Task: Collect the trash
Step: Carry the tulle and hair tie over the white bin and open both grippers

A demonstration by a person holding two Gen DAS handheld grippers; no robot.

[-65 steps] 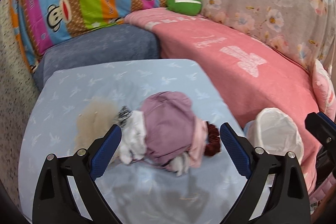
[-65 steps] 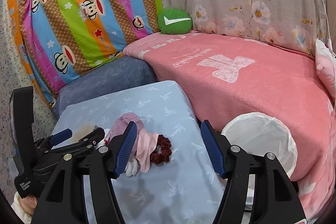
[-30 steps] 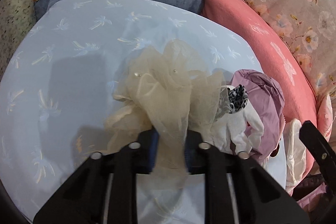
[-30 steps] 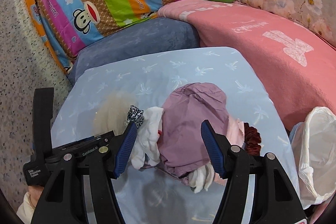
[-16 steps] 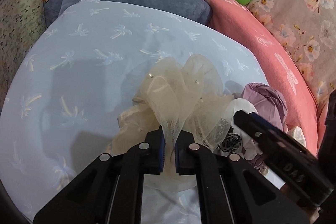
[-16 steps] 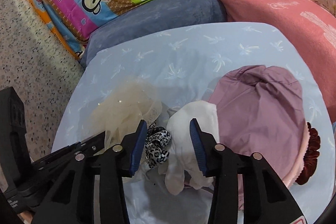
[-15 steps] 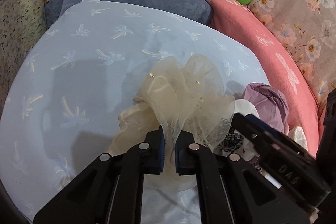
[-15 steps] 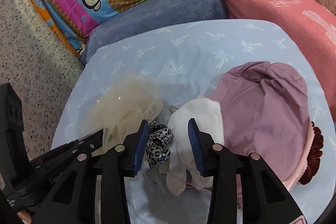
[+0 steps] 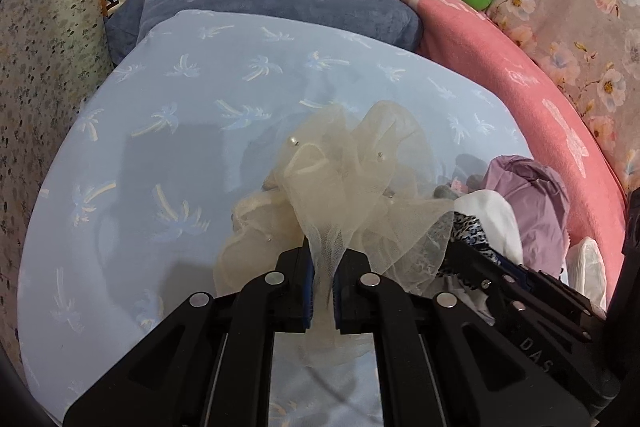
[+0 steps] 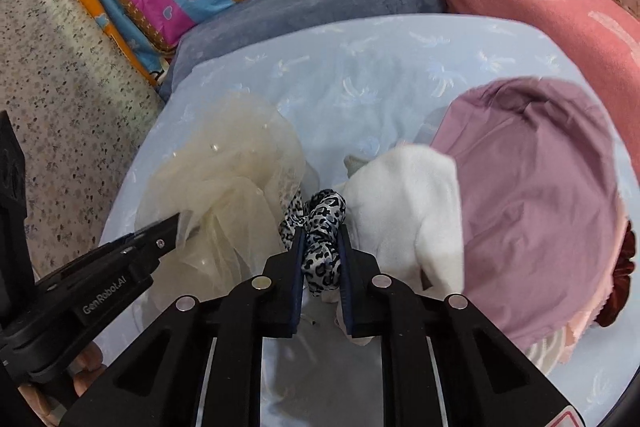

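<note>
Right wrist view: right gripper (image 10: 320,263) pitched steeply down, jaws closing with the leopard-print scrunchie (image 10: 320,227) pinched between the pads, its length running away from the camera along the fingers. Scrunchie sits on the pale blue table (image 10: 380,79), between cream tulle bundle (image 10: 224,179) and white cloth (image 10: 404,195). Left gripper (image 9: 322,287) clenched on the tulle.

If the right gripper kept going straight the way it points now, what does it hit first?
The right gripper is closing with the leopard-print scrunchie already between its fingers, so that comes first. Just beyond looks like bare pale blue cloth, though depth is hard to judge.
</note>
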